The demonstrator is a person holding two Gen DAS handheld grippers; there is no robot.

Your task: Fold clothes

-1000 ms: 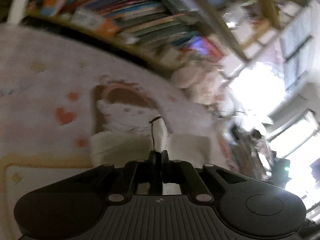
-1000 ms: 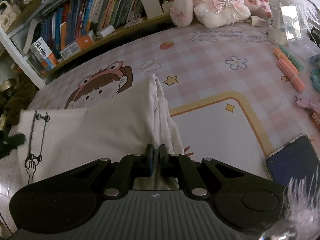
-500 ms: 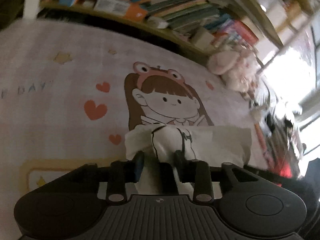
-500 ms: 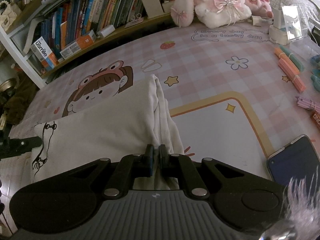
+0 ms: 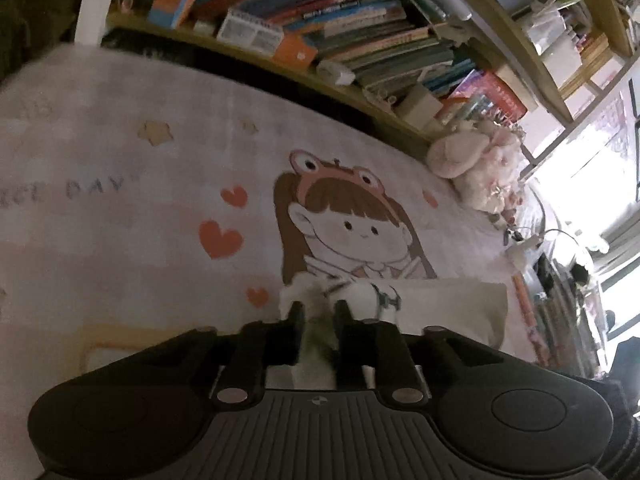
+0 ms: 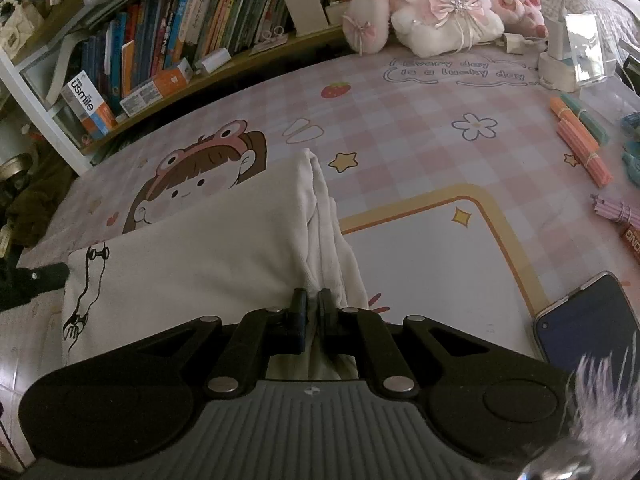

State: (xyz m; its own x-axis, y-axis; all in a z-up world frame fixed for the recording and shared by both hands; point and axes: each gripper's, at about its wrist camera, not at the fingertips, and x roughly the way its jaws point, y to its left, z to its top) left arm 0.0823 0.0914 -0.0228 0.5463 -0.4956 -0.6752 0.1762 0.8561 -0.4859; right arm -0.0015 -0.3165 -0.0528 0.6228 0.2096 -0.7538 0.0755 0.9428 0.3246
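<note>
A white garment (image 6: pixel 200 248) with a black line drawing at its left end lies folded on the pink checked mat (image 6: pixel 400 128). My right gripper (image 6: pixel 313 300) is shut on the bunched right end of it. In the left wrist view the same garment (image 5: pixel 440 304) stretches off to the right. My left gripper (image 5: pixel 320 312) stands at its printed corner, jaws opening, with a fold of cloth loose between the fingers. The left gripper's dark finger (image 6: pixel 44 276) shows at the left edge of the right wrist view, beside the drawing.
A bookshelf (image 6: pixel 160 52) runs along the mat's far edge, with a plush rabbit (image 6: pixel 424 8) at its right end. A phone (image 6: pixel 588 320) lies near right, and bundles of coloured sticks (image 6: pixel 584 148) further right. A white panel with a yellow border (image 6: pixel 440 256) lies beside the garment.
My left gripper's jaws have parted from shut, and its view has steadied over the garment's corner on the mat. The right gripper has kept its grip and place.
</note>
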